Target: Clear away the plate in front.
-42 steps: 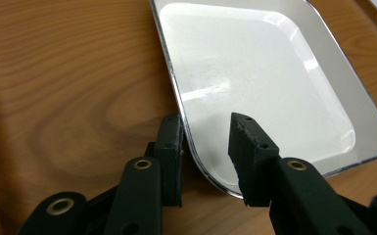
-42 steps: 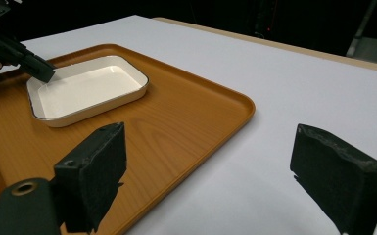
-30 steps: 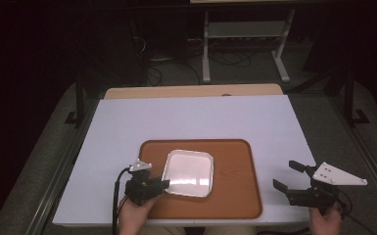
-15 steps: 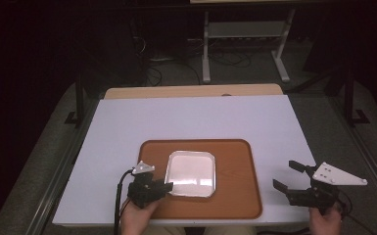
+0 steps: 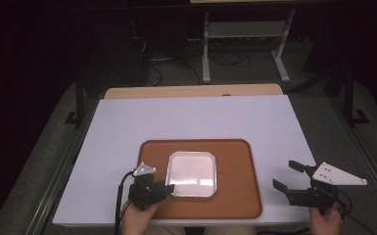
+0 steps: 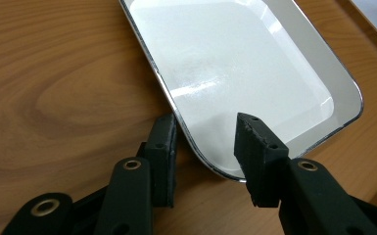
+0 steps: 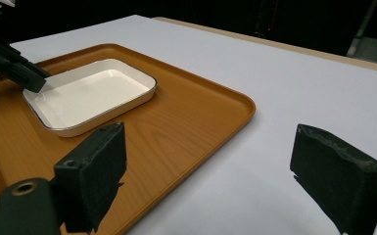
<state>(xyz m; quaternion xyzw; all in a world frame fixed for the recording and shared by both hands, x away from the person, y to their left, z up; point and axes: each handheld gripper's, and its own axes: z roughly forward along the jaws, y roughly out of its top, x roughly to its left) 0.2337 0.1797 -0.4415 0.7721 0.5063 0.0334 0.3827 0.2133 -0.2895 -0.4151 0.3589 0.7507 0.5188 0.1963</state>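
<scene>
Left gripper view first: my left claw (image 6: 205,147) is spread, not yet clenched, its two pads straddling the near rim of the white dish (image 6: 235,63). One pad sits outside the rim on the wooden tray (image 6: 54,88), the other hangs over the dish's inner floor (whether either pad touches the rim, I cannot tell). The dish lies flat, running up and away from the claw, its corner just beyond the inner pad.

High view: the left claw (image 5: 162,187) is at the dish's (image 5: 192,172) near-left edge; the dish rests in the middle of the tray (image 5: 235,196), the tray on the white table (image 5: 200,117). My right claw (image 5: 288,177) is well off to the side beyond the tray's edge, jaws wide apart, holding nothing.

Right gripper view: tray corner just ahead of the idle claw (image 7: 208,169), dish (image 7: 88,95) farther off, left claw at its far side.

Step in hand, as I judge it: lining up a pinch on the dish rim. Next move calls for closing squarely on the rim, then lifting level so the thin edge doesn't slip.
</scene>
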